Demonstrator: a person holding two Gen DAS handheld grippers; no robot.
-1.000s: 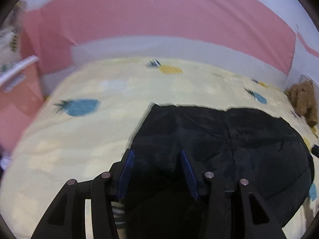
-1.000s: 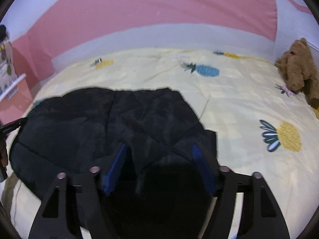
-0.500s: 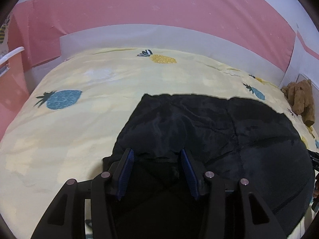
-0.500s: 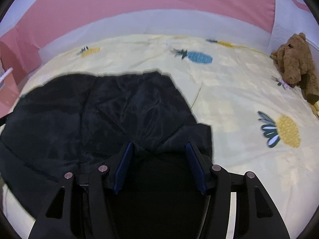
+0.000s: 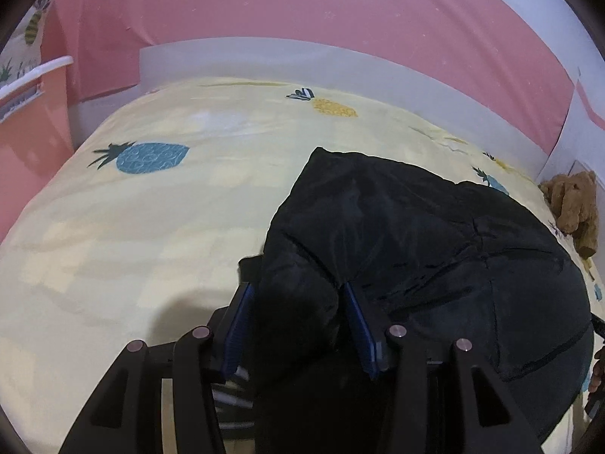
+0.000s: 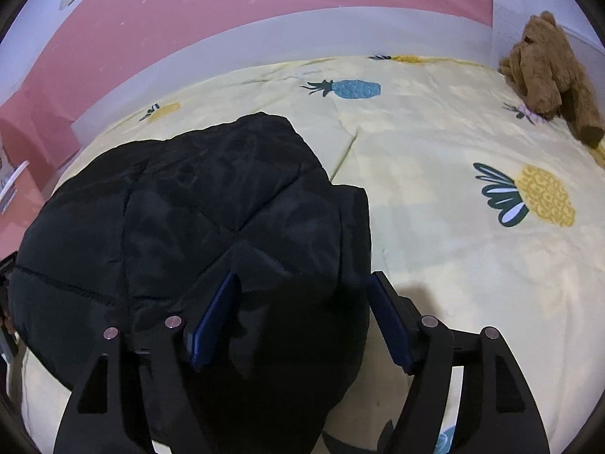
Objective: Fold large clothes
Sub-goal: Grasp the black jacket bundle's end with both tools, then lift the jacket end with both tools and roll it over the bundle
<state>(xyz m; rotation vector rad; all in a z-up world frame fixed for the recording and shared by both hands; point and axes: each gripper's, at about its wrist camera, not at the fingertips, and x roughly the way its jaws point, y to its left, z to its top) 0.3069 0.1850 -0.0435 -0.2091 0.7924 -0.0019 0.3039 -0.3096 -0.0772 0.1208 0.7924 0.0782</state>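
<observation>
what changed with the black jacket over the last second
Both grippers have carried the near edge of the black jacket forward over itself: the left gripper and right gripper now have bunched fabric between their fingers, and the garment looks more compact, with its far edge drawn in. I can't confirm how firmly either one grips. The pineapple bedsheet and brown teddy bear stayed put.

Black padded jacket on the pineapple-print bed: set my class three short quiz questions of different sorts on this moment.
1. True or false: the black padded jacket lies on a yellow pineapple-print bedsheet.
2. What sits between the pads of the left tool?
3. The brown plush teddy bear is: A) on the jacket, B) apart from it, by the wall, C) in the right tool.

Key: 1 true; 2 bunched jacket fabric; 3 B.
</observation>
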